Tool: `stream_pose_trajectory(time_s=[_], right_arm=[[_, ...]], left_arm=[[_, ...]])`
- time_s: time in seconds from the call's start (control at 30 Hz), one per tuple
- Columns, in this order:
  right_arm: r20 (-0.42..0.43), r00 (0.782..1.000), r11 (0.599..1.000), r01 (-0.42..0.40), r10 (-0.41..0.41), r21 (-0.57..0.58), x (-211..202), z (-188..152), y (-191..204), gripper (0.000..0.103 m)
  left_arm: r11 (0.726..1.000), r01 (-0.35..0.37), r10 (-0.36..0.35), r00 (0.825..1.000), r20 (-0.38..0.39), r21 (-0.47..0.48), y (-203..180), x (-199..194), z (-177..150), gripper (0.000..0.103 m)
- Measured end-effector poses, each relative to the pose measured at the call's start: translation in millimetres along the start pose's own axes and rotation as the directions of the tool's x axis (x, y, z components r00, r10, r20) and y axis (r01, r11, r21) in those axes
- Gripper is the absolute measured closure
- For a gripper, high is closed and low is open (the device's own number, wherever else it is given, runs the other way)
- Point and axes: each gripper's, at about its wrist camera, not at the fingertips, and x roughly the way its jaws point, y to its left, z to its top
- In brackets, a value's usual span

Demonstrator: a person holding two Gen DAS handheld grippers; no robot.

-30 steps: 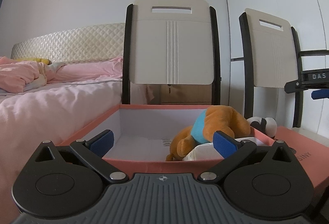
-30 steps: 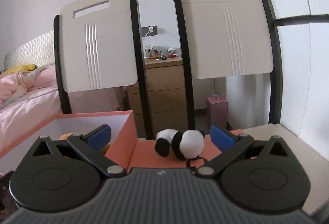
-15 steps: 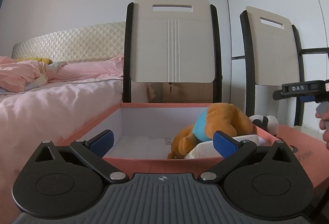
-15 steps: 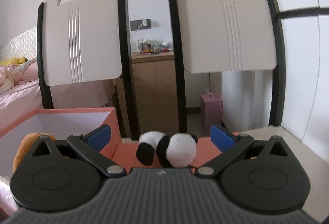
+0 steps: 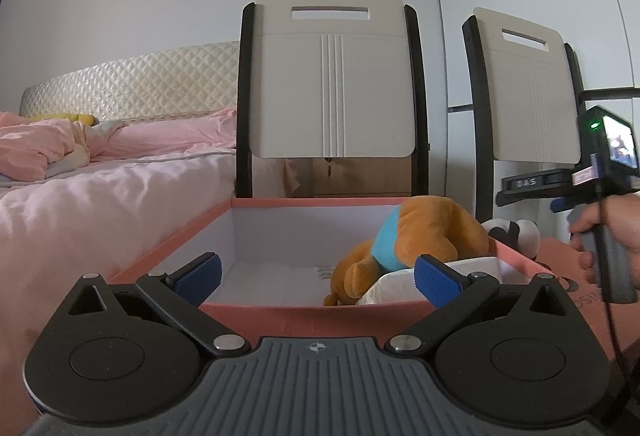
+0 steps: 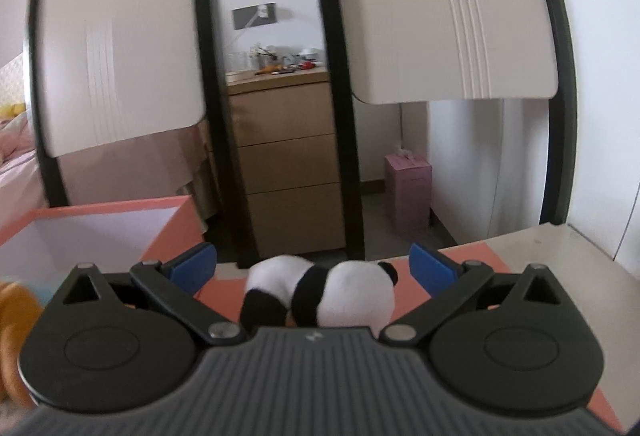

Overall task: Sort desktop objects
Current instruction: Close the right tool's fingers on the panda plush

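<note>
Two grippers are showing, both with their blue pads spread wide and nothing between them being squeezed. The right gripper (image 6: 313, 267) is sitting low over the toy panda (image 6: 320, 294), which is lying on its side on the salmon lid (image 6: 408, 302) between the open fingers (image 6: 434, 270); whether the pads are touching it cannot be told. In the left wrist view this gripper (image 5: 560, 203) is appearing at the right edge, gripped by the person's right hand (image 5: 608, 232).

The left gripper (image 5: 318, 274) is hovering at the near wall of the salmon box (image 5: 304, 318), its fingers (image 5: 200, 274) pointing into the white interior. Inside the box, toward the right, the brown plush toy (image 5: 424, 236) with a blue band is lying on top of a white packet (image 5: 394, 286). The panda (image 5: 512, 234) is peeking out just beyond the box's right wall.

Farther out, two white chair backs (image 5: 334, 87) with black frames are standing behind the box. A wooden drawer unit (image 6: 286, 159) is showing between them, with a pink carton (image 6: 408, 191) on the floor beside it, and a bed (image 5: 100, 195) with pink covers is lying off to the left.
</note>
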Motion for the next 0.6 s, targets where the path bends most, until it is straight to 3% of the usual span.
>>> stream_pose_trajectory(time_s=[0.27,0.37,0.6], right_arm=[[-0.005,0.999,0.999,0.039,-0.039,0.000,27,-1,22,0.000],[-0.002,0.995,0.994,0.096,-0.096,-0.047,36,-3,31,0.000],[-0.026,0.989,0.986,0.141,-0.144,-0.091,53,-9,31,0.000]], left_arm=[[1.000,0.005,-0.005,1.000,-0.004,-0.005,1,0,0,0.000],[1.000,0.009,-0.009,1.000,-0.007,-0.005,1,1,0,0.000],[1.000,0.009,-0.009,1.000,-0.016,-0.014,4,2,0,0.000]])
